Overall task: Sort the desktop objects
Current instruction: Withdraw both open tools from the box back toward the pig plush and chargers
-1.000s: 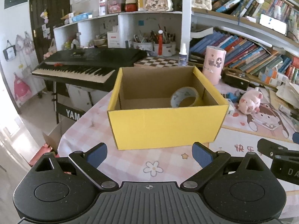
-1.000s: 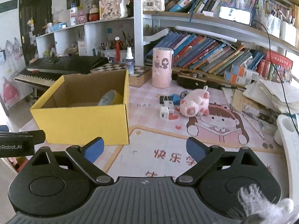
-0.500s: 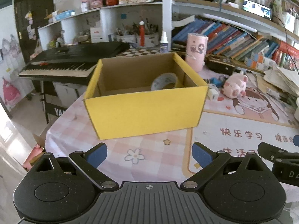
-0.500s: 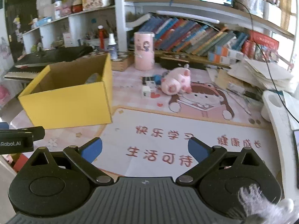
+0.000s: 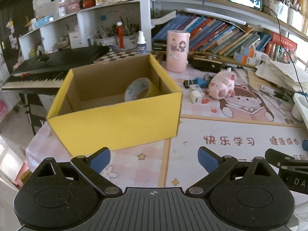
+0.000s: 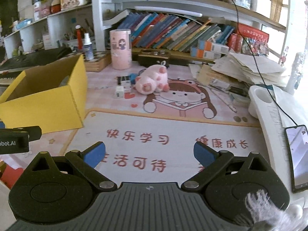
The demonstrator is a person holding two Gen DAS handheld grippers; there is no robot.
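- The yellow box (image 5: 115, 123) stands open-topped near the table's left edge; only the left wrist view looks into it, where a roll of tape (image 5: 137, 88) leans on edge toward the box's right inner wall; from the right wrist view the same box (image 6: 46, 104) shows its outer walls and no contents
- The left claw (image 5: 154, 156) hangs open and empty over the table's near edge, just in front of the box; the right wrist view catches only part of its black side at the far left
- Right of the box, toward the table's back edge, a small white cube (image 6: 119, 92) sits just beside a pink plush pig (image 6: 152, 79), with a pink cylinder (image 6: 120, 49) behind them; both views show these
- The right claw (image 6: 149, 153) is spread wide, holding nothing, above the printed mat (image 6: 173, 127) near the table's front edge
- Only the right wrist view reaches the table's right edge: a phone (image 6: 297, 154) lying flat with its screen lit, and a heap of papers (image 6: 248, 68) toward the back right corner
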